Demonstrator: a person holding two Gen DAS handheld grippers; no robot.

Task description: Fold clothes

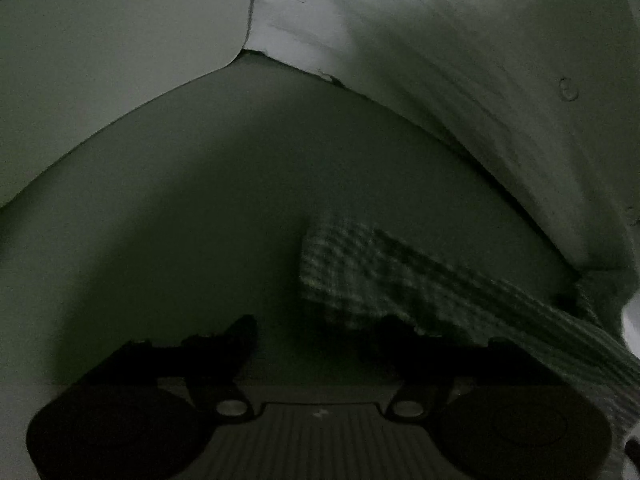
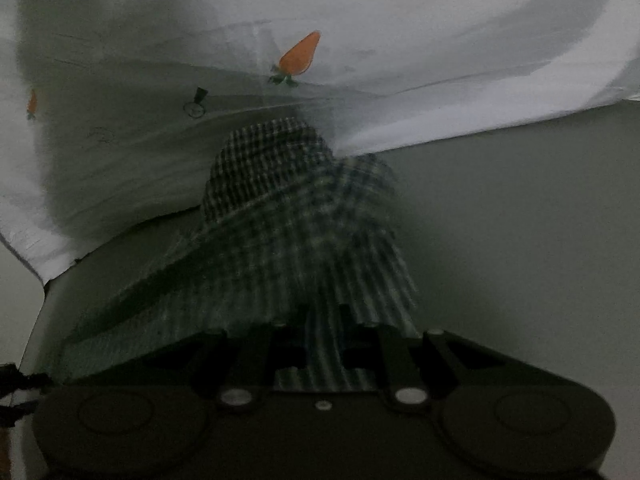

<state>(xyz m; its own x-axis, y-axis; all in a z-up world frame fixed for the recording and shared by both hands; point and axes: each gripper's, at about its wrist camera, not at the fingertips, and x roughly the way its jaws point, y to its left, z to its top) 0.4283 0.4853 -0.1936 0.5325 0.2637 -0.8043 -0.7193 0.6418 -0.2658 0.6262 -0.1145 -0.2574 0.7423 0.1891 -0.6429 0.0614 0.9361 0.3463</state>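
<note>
A white garment with orange carrot prints (image 2: 280,20) lies spread on a grey-green surface (image 2: 520,208); it also shows in the left wrist view (image 1: 500,80), with a button. A green-and-white checked part of it, like a cuff or collar (image 2: 288,208), runs into my right gripper (image 2: 324,320), which is shut on it. In the left wrist view the checked piece (image 1: 380,276) lies by the right finger (image 1: 400,332). My left gripper (image 1: 320,332) is open with nothing between its fingers, low over the surface.
A paler surface (image 1: 100,60) lies beyond a curved edge at the left of the left wrist view. A pale tag or panel with writing (image 1: 288,4) shows at the garment's edge. Both views are dim.
</note>
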